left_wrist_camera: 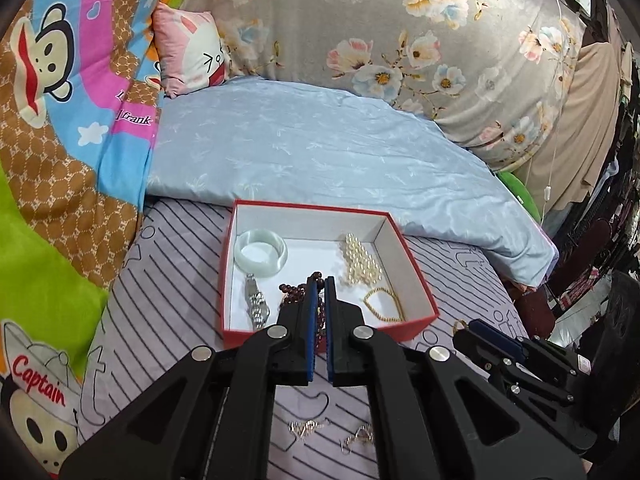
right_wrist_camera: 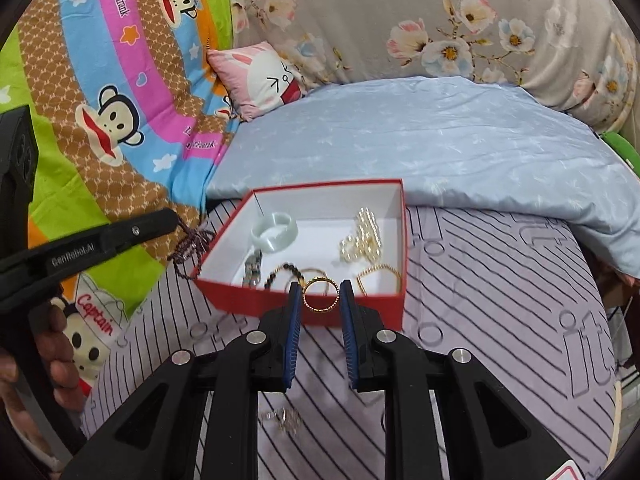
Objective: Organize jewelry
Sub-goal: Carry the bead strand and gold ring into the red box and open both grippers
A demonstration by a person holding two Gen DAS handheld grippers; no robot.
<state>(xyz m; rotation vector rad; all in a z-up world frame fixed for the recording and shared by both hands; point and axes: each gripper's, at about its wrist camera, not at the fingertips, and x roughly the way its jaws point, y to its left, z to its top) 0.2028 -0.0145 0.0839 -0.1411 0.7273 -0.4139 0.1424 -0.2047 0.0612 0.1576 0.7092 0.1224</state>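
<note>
Nearest, on the striped bed sheet (left_wrist_camera: 180, 300) by the bed's near edge: two small silvery trinkets (left_wrist_camera: 308, 428), loose, not yet boxed; likely earrings, too blurred to confirm.

Right gripper (right_wrist_camera: 321, 295): jaws narrow, pinching a gold ring (right_wrist_camera: 320, 294) upright by its outer rim, held just short of the box's near wall. Grip across the rim presumably keeps the ring from slipping and lets it drop flat on release.

Left gripper (left_wrist_camera: 320, 280): jaws fully closed on a dark red bead strand (right_wrist_camera: 192, 246). Right wrist view shows the strand dangling off the tip, outside the box's left wall; hanging free probably keeps it from tangling before lowering.

Red box (left_wrist_camera: 416, 280), open, white inside, mid-bed. Near part: silver watch (left_wrist_camera: 256, 304) toward the left wall, gold chain (left_wrist_camera: 386, 302) toward the right wall. Far part: pale green bangle (left_wrist_camera: 260, 252) in the far left corner, pearl strand (left_wrist_camera: 358, 260) toward the far right. Items spaced apart, apparently to avoid snarls.

Beyond: blue quilt (left_wrist_camera: 300, 152) along the box's far side, pink pillow (left_wrist_camera: 188, 48) further back.
</note>
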